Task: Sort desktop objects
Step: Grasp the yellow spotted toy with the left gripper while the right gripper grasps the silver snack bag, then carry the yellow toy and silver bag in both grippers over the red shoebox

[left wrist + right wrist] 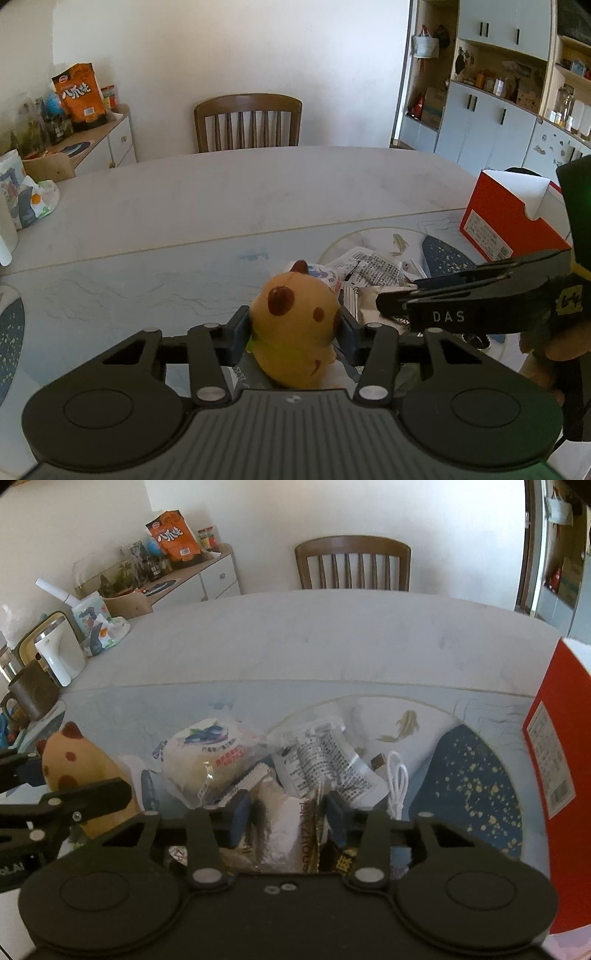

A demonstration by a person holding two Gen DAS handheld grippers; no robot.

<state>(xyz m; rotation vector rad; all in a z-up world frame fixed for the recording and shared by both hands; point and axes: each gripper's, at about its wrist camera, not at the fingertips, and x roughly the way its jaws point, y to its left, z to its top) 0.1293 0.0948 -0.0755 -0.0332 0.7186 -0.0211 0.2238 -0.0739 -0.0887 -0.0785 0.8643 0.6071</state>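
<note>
My left gripper [295, 328] is shut on a yellow plush toy [295, 325] with brown spots; the toy also shows at the left of the right wrist view [74, 771]. My right gripper [290, 818] is shut on a crinkly snack packet [286, 834] with printed letters, at the front of a pile of wrapped snacks. The pile holds a blueberry bread bag [207, 753], a clear printed packet [325, 760] and a white cable [397, 779]. The right gripper [399, 299] shows side-on in the left wrist view, right of the toy.
A red box [509, 218] stands at the table's right, also close on the right in the right wrist view [554, 768]. A wooden chair [247, 122] is behind the table. A mug [31, 694], a white dispenser [59, 653] and bags sit at far left.
</note>
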